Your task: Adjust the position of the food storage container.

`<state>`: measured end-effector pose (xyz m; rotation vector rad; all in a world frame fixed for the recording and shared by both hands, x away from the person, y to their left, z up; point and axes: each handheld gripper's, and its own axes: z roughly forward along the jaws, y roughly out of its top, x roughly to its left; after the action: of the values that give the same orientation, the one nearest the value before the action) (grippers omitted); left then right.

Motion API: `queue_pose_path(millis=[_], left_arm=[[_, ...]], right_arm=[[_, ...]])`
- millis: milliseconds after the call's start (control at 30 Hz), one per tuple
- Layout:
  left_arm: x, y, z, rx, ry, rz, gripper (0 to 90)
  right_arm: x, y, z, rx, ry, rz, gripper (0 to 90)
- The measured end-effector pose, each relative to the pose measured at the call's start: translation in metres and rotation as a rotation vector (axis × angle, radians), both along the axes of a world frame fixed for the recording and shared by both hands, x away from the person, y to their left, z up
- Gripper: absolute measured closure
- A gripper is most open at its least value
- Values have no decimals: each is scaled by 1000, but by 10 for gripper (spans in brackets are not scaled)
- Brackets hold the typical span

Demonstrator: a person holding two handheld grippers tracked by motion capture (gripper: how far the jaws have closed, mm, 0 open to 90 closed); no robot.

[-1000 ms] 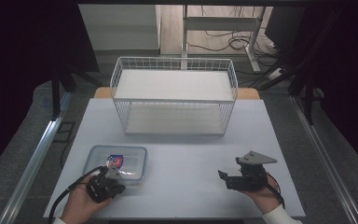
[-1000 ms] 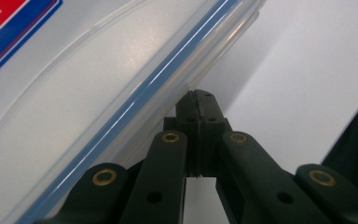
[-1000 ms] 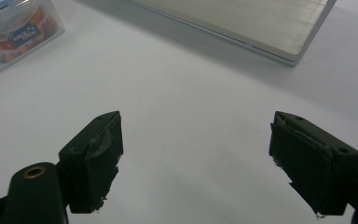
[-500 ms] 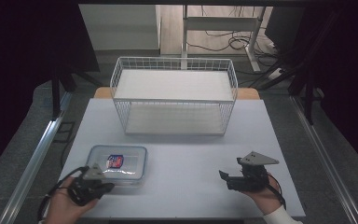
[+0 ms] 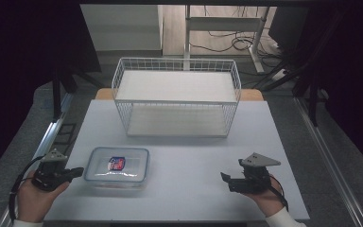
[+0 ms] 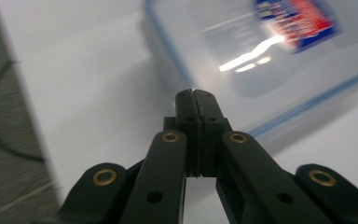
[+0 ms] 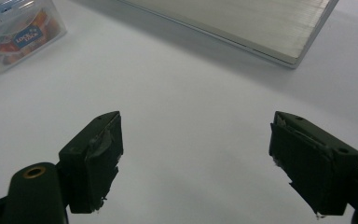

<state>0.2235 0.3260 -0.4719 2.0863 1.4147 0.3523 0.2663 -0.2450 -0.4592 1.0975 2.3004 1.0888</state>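
Tongs [image 6: 196,95] pressed together beside container [image 6: 279,60], seen close.

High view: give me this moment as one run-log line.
left gripper: shut, empty, beside container's left edge | right gripper: open, empty, over table | container: lidded, on table | wire basket: behind
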Motion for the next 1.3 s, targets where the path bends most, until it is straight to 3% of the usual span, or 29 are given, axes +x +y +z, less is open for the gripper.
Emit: queue_pose_path(millis=[200,300,467,533,700,1000,1300], left_arm=[[9,9,-9,33,32,29,900],[17,12,-23,7,77,25,900],[20,6,-29,-34,107,-13,900],[20,3,-29,-23,111,-7,900],[21,-2,-31,-57,126,-18,900],[30,-20,-31,-37,119,-36,900],[46,-49,-27,-10,133,-104,900]], right_arm=[[0,-1,0,-1,3,-6,177],[0,0,-1,-3,4,-6,177],[0,0,-2,-7,8,-4,178],[0,0,-2,-4,11,-9,178],[0,1,-2,-5,11,-7,178],[0,4,-2,-6,19,4,178],[0,2,-1,1,18,-2,178]])
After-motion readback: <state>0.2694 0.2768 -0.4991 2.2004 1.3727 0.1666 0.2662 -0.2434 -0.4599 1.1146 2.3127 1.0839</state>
